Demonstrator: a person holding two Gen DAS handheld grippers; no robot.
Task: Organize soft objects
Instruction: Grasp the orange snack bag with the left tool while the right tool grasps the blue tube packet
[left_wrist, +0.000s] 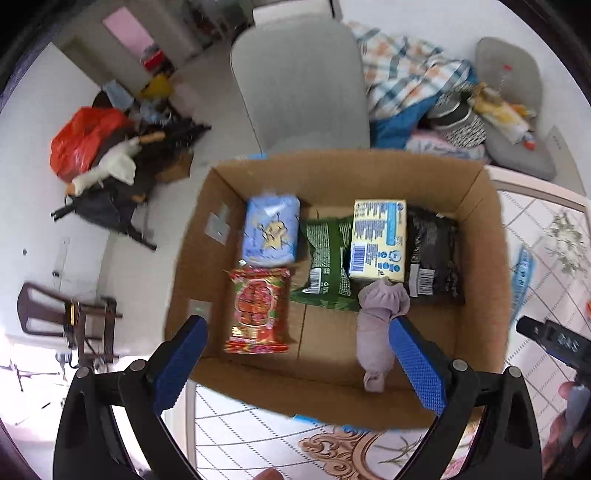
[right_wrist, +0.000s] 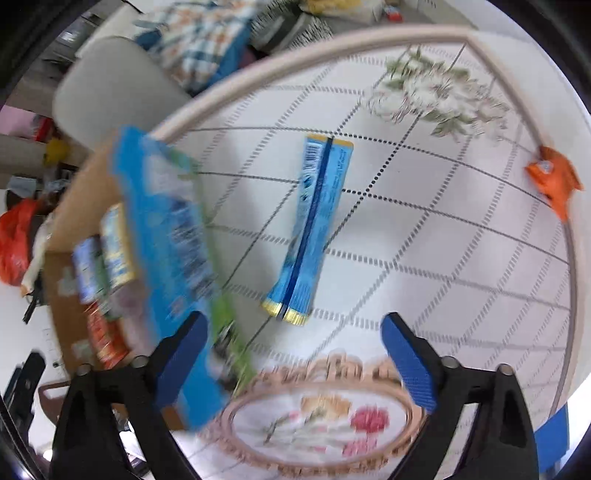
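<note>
Right wrist view is badly smeared on its left side: a blue packet (right_wrist: 166, 236) is seen there as a blur over the box edge beside the left finger (right_wrist: 181, 358) of the right gripper (right_wrist: 295, 365); contact cannot be told, and its print is unreadable. The cardboard box (left_wrist: 480, 206) is cut by both left gripper fingers in the left wrist view, and its near wall is partly hidden. Left gripper (left_wrist: 299, 362) is held released above the box, nothing between the pads. Right gripper jaws are spread wide with only bare tabletop between them; no grip is seen. Box contents, lying flat on the floor of the box: light blue tissue pack (left_wrist: 271, 230), red snack bag (left_wrist: 258, 310) just below it, green bag (left_wrist: 327, 258), yellow-and-blue carton (left_wrist: 378, 240) resting partly on the green bag, black bag (left_wrist: 434, 254) against the right wall, and a mauve rolled sock (left_wrist: 376, 328) whose one side is covered by the right finger pad (left_wrist: 417, 365). Still outside the box: a long blue sachet (right_wrist: 314, 229) on the tabletop (right_wrist: 461, 258), and an orange wrapper (right_wrist: 554, 179) at the far rim. The tabletop is covered in a white cloth with a grid and flower print. Behind it are noted a grey chair (left_wrist: 299, 81), a plaid cloth pile (left_wrist: 406, 74) and floor clutter with a red bag (left_wrist: 83, 140).
</note>
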